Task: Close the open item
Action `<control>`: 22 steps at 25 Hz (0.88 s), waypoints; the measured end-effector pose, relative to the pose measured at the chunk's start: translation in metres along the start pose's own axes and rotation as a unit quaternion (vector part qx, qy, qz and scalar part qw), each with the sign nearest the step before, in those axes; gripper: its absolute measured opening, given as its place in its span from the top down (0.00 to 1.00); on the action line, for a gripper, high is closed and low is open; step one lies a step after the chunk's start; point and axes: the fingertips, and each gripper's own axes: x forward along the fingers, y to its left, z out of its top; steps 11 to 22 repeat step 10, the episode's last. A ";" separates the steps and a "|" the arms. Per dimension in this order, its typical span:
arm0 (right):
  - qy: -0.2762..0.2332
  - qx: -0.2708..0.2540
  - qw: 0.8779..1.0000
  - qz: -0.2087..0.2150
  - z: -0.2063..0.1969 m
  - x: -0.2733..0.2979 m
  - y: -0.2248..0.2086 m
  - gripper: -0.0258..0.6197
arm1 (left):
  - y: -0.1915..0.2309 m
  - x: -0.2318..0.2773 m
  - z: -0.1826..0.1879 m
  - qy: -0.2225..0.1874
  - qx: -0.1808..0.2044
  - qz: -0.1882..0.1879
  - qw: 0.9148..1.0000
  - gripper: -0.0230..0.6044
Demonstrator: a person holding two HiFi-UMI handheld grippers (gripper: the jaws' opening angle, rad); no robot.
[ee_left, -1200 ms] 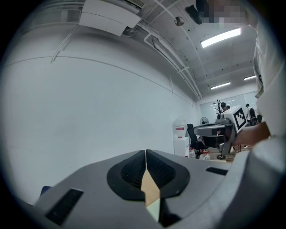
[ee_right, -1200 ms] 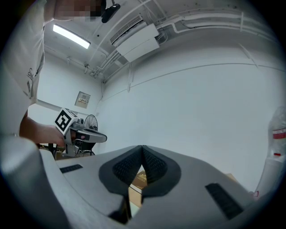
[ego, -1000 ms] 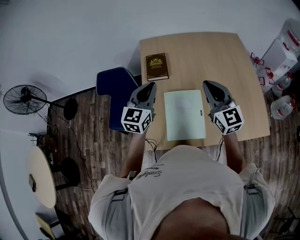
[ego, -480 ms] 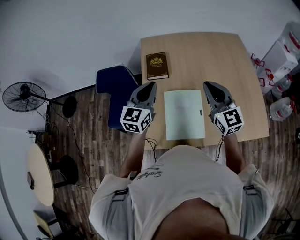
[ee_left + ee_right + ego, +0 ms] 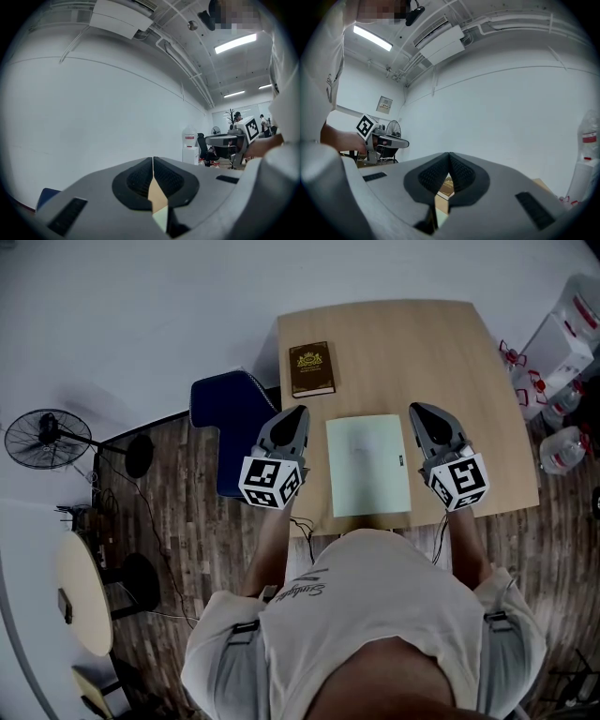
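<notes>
pale green notebook (image 5: pixel 367 465) lies between left gripper (image 5: pixel 299 412) and right gripper (image 5: pixel 416 410), both closed empty.

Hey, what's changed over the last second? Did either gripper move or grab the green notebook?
Nothing really changed. The whole head view shifts slightly, which looks like the camera moving, not the things. The left gripper and right gripper are as before on either side of the pale green notebook, jaws shut and empty. The brown book lies unmoved on the table.
</notes>
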 end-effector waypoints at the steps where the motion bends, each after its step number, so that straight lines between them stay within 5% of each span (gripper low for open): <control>1: 0.000 0.002 1.000 -0.001 0.000 -0.001 0.000 0.97 | -0.001 0.000 0.000 -0.001 0.000 0.000 1.000 0.94; 22: -0.003 0.000 1.000 -0.007 0.002 -0.009 0.001 0.97 | -0.009 -0.003 -0.001 -0.002 -0.001 -0.005 1.000 0.94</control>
